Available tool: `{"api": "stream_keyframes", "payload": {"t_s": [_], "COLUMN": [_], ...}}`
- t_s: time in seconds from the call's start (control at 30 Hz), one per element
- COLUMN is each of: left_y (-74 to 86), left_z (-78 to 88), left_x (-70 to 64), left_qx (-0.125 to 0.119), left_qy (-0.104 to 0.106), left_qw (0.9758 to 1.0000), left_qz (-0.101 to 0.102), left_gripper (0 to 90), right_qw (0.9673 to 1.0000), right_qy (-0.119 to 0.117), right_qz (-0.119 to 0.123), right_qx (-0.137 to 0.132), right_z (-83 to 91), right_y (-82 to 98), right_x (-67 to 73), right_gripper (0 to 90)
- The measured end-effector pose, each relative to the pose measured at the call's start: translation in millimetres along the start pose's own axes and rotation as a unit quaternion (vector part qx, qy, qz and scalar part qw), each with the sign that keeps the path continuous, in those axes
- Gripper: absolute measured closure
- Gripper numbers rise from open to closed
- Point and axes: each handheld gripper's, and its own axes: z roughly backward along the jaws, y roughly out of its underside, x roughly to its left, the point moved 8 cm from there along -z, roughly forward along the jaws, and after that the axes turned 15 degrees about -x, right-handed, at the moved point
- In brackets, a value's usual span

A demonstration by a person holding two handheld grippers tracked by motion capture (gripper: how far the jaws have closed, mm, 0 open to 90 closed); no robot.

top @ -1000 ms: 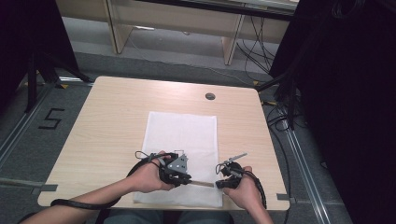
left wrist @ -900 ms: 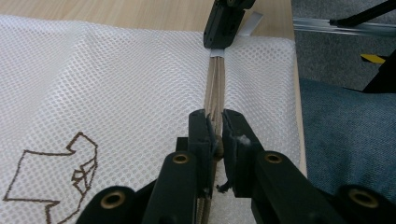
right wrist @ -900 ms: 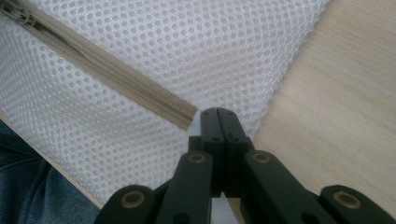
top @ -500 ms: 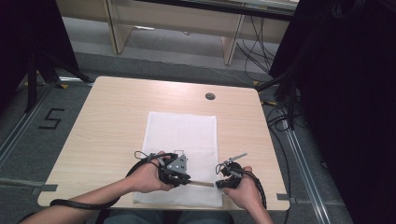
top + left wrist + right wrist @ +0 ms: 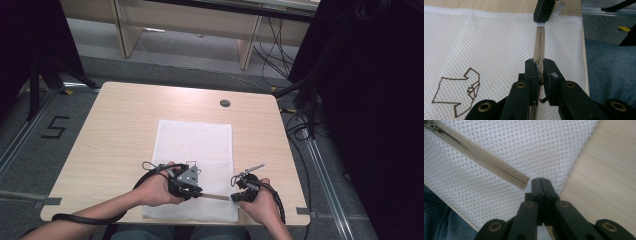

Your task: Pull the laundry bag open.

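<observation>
On the desk [image 5: 115, 130] in the high view, both hand-held grippers are meeting at the near edge of the white mesh bag [image 5: 195, 145]. In the left gripper view, the left hand-held gripper [image 5: 539, 72] is pinching the beige zipper [image 5: 539, 45], seemingly closed along its visible length. In the right gripper view, the right hand-held gripper [image 5: 541, 185] is sitting fully closed on the mesh at the zipper's end, so opening looks barely begun.

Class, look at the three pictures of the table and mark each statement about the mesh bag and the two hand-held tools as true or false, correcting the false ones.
1. The white mesh laundry bag lies flat on the light wooden table. True.
2. The left tool is clamped on the beige zipper. True.
3. The right tool stands wide open. False: its jaws are shut together, at the end of the zipper.
4. The bag is plain, with no drawing on it. False: a brown outline drawing shows on the mesh.
5. The zipper runs along the bag's far edge. False: it runs near the edge closest to the person.
</observation>
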Motion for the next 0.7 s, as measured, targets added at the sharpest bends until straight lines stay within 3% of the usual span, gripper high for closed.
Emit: {"api": "stream_keyframes", "payload": {"t_s": [0.7], "left_y": [3.2], "left_z": [4.7], "left_x": [0.8], "left_qx": [0.002], "left_qy": [-0.001], "left_qw": [1.0000], "left_qz": [-0.002], "left_gripper": [82.3], "right_qw": [1.0000], "right_qy": [0.000], "right_qz": [0.002], "right_qx": [0.003], "right_z": [0.1], "right_y": [0.1], "right_x": [0.3], "right_gripper": [90.0]}}
